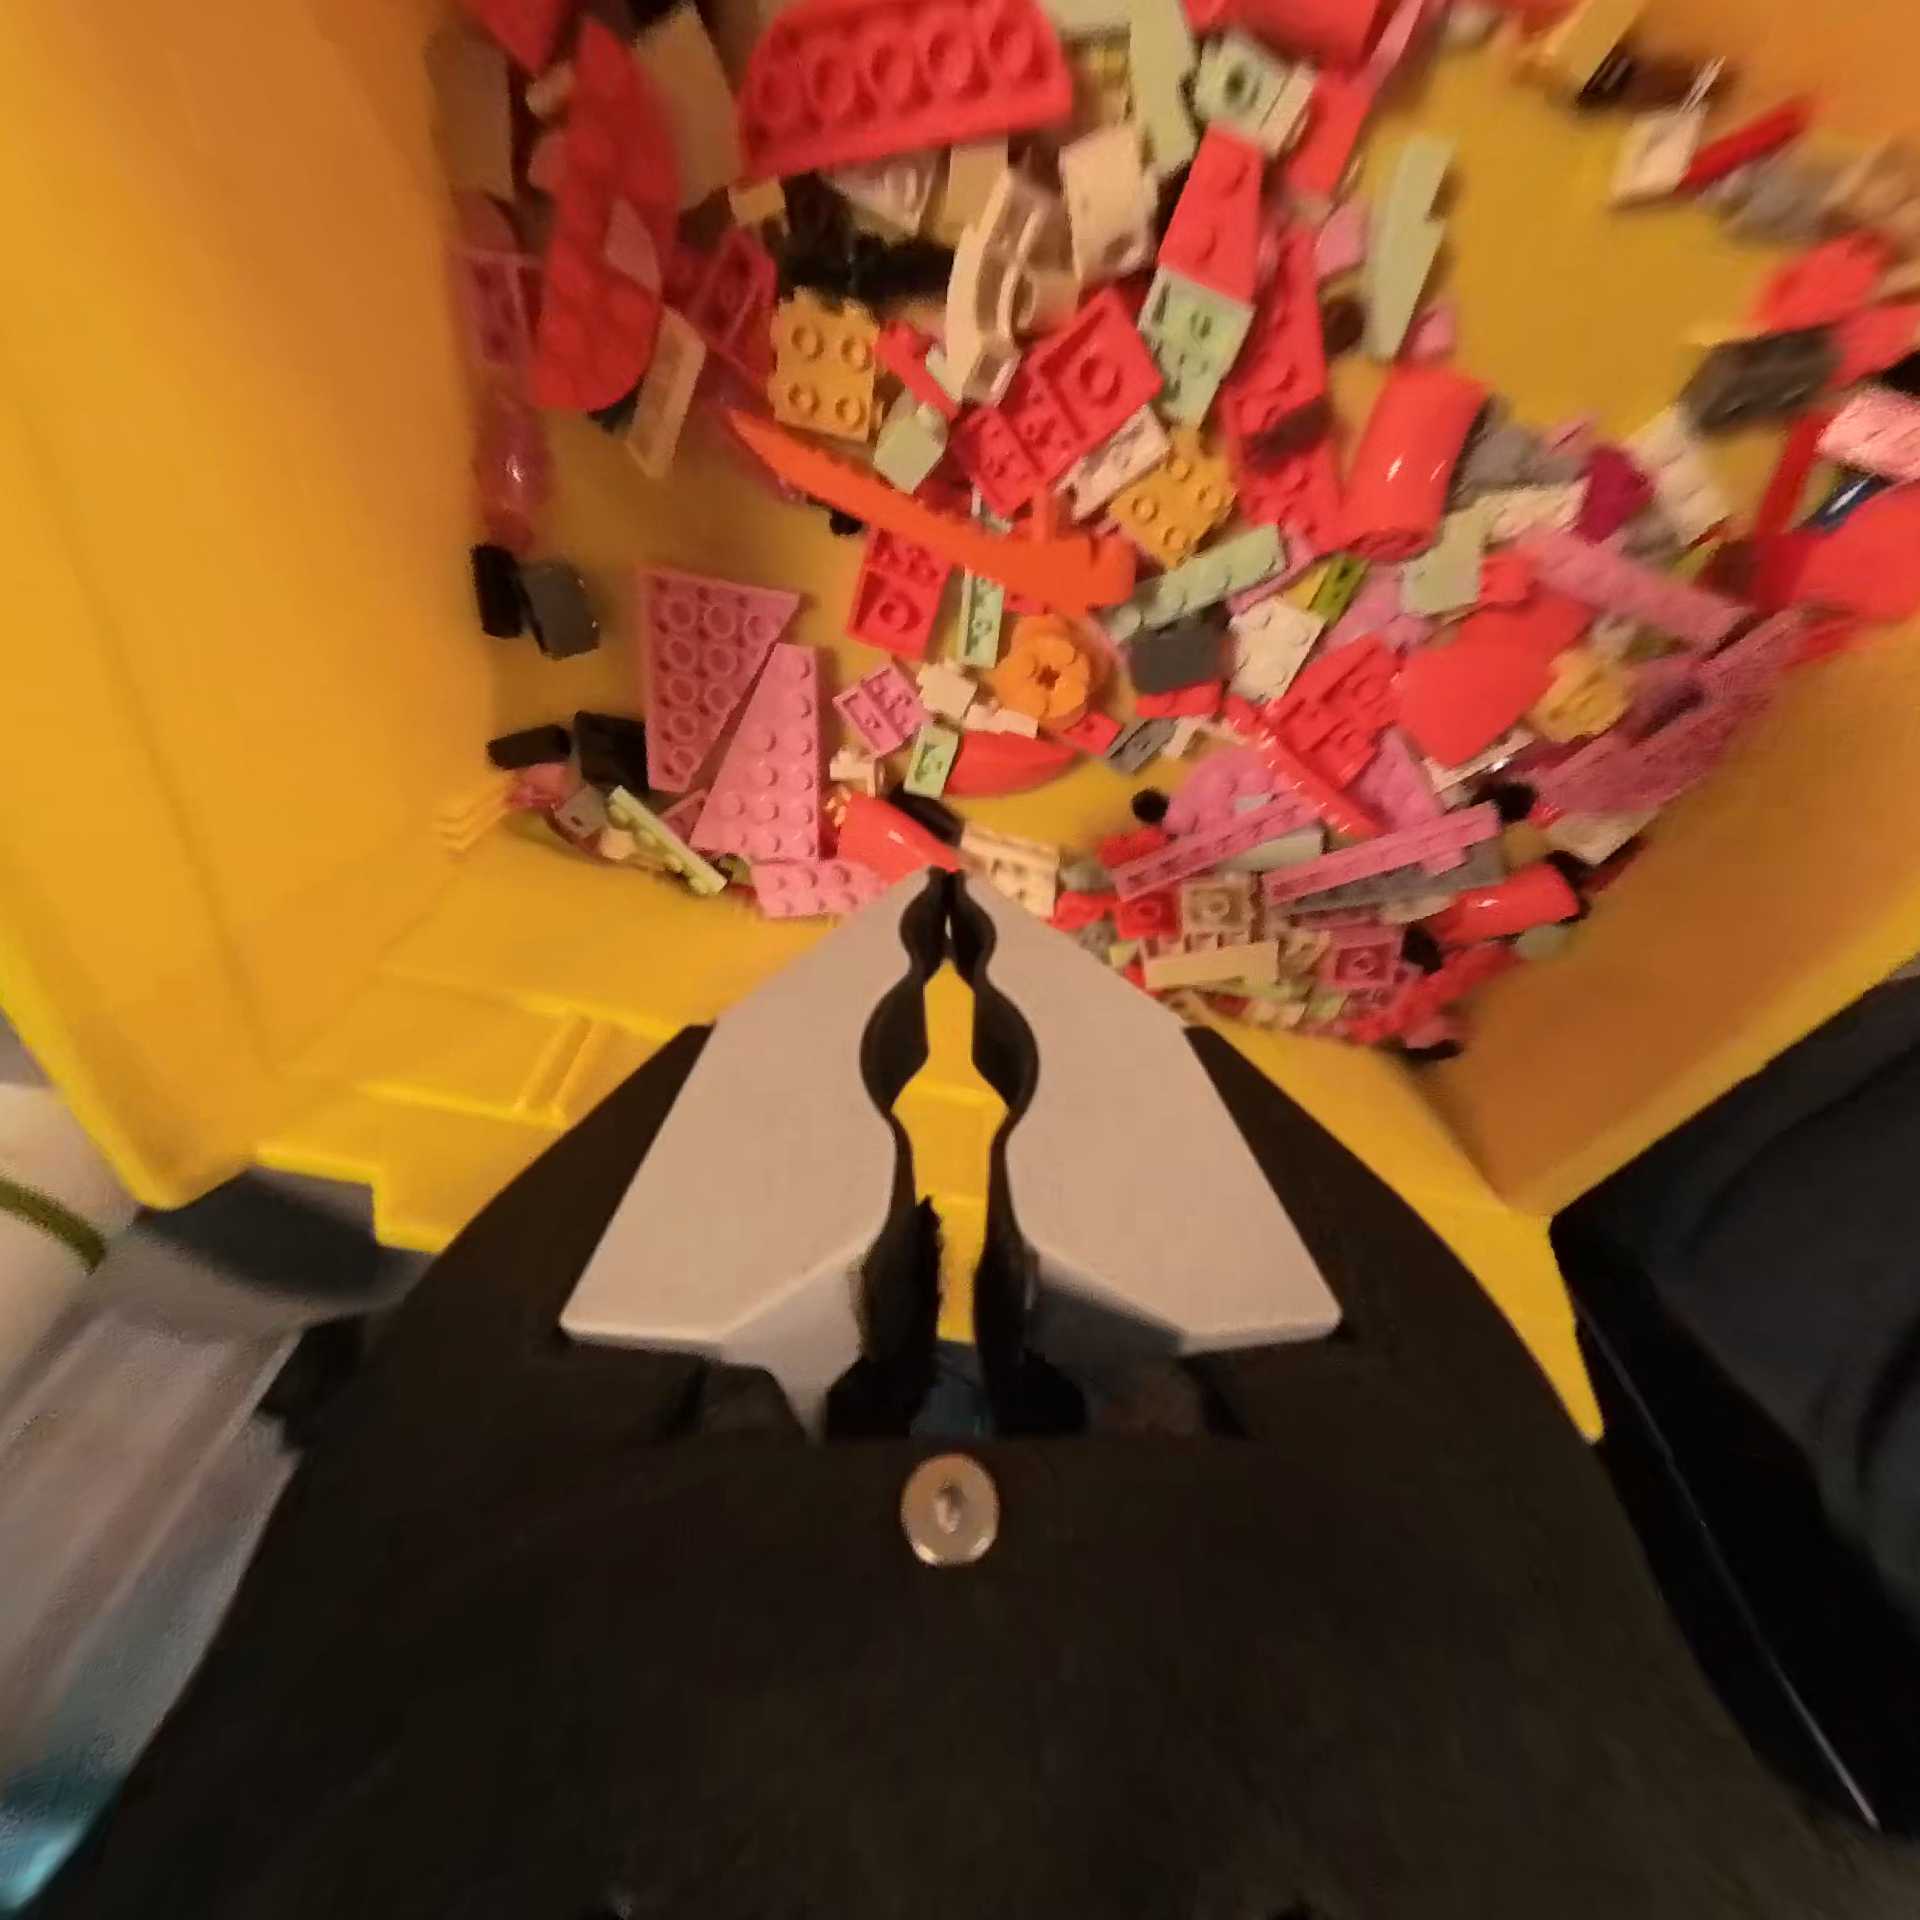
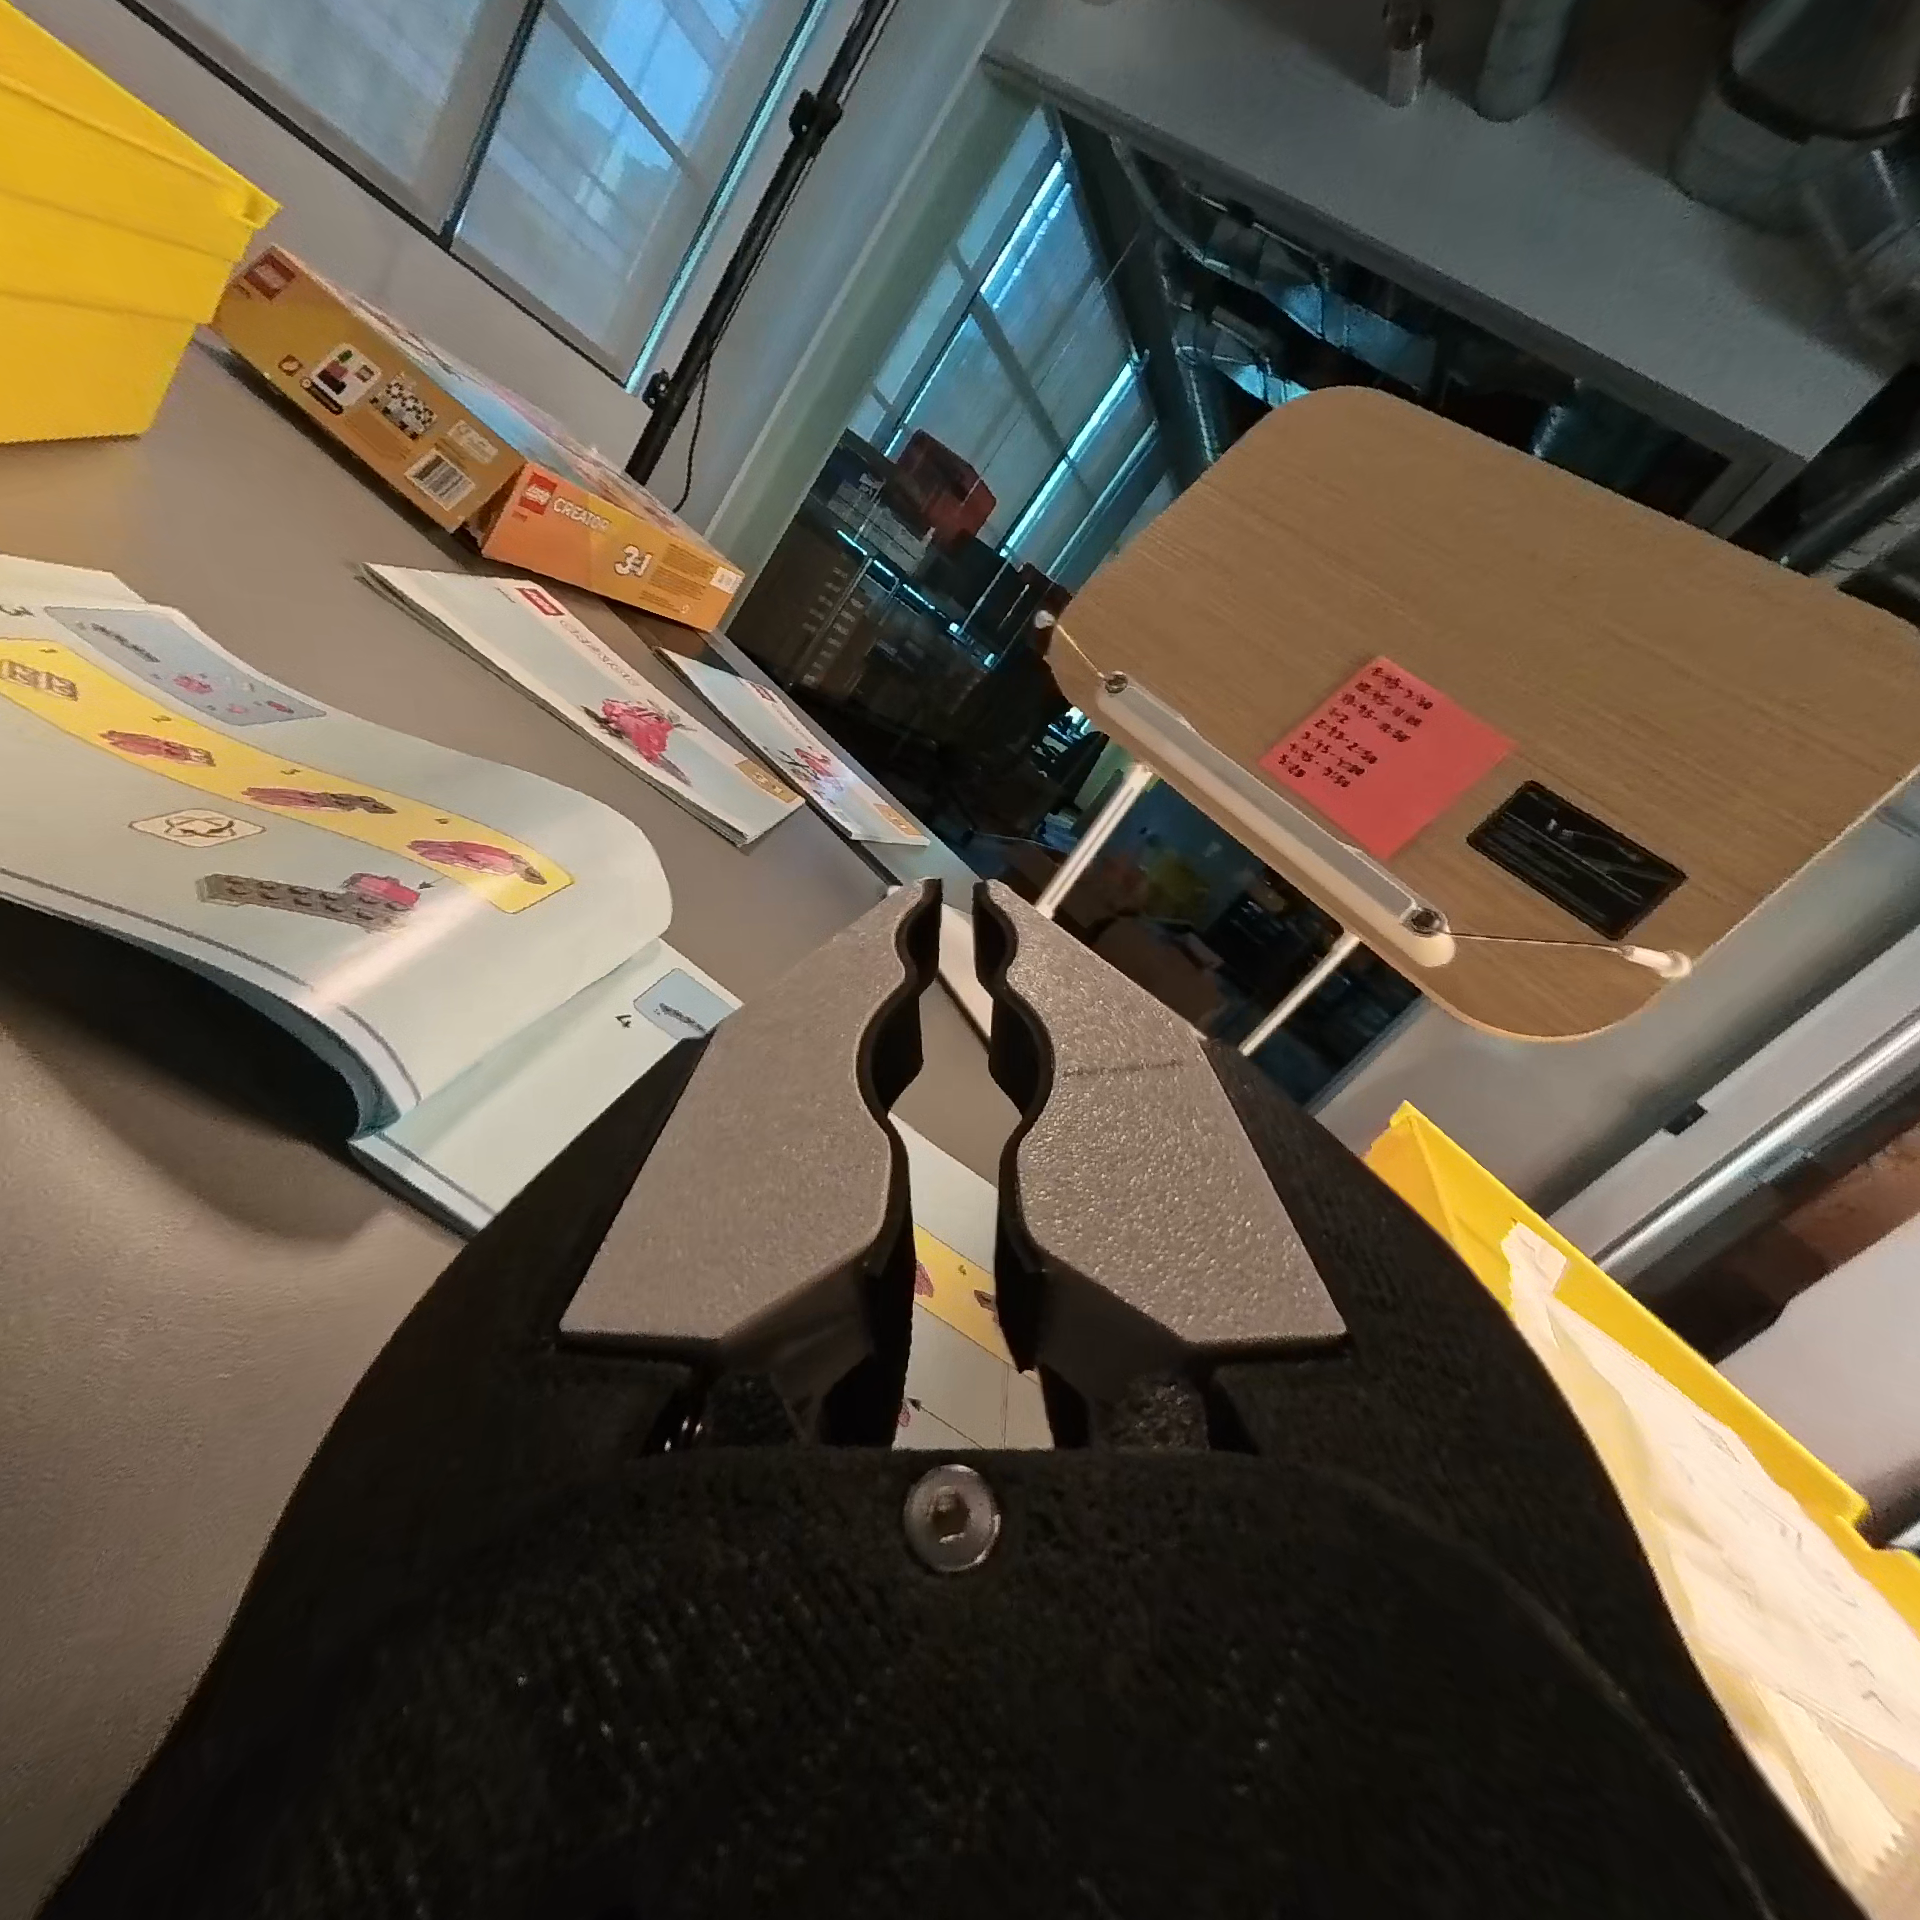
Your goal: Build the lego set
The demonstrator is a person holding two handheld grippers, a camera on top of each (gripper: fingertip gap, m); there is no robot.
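Observation:
In the left wrist view my left gripper [image 1: 941, 891] reaches into a yellow bin [image 1: 208, 520]. Its fingertips are pressed together with nothing visible between them. They hover just in front of a red sloped piece [image 1: 883, 836] and a cream plate [image 1: 1013, 857] at the near edge of a pile of loose bricks [image 1: 1143, 468], mostly red, pink, pale green and orange. Two pink wedge plates [image 1: 727, 707] lie to the left. In the right wrist view my right gripper [image 2: 957, 896] is tilted up above the grey table [image 2: 208, 1195]. It is all but closed, with a thin slit between the tips and nothing in it.
An open instruction booklet [image 2: 312, 831] lies left of the right gripper, with two closed booklets [image 2: 623, 707] and the set's box [image 2: 468, 457] beyond. One yellow bin [image 2: 94, 260] stands far left, and another with paper bags [image 2: 1662, 1507] at the right. A wooden panel [image 2: 1507, 582] with a pink note rises ahead. Some 45 cm of space lies between my two pairs of fingers. The cream plate [image 1: 1013, 857] is about 4 cm from my left fingertips.

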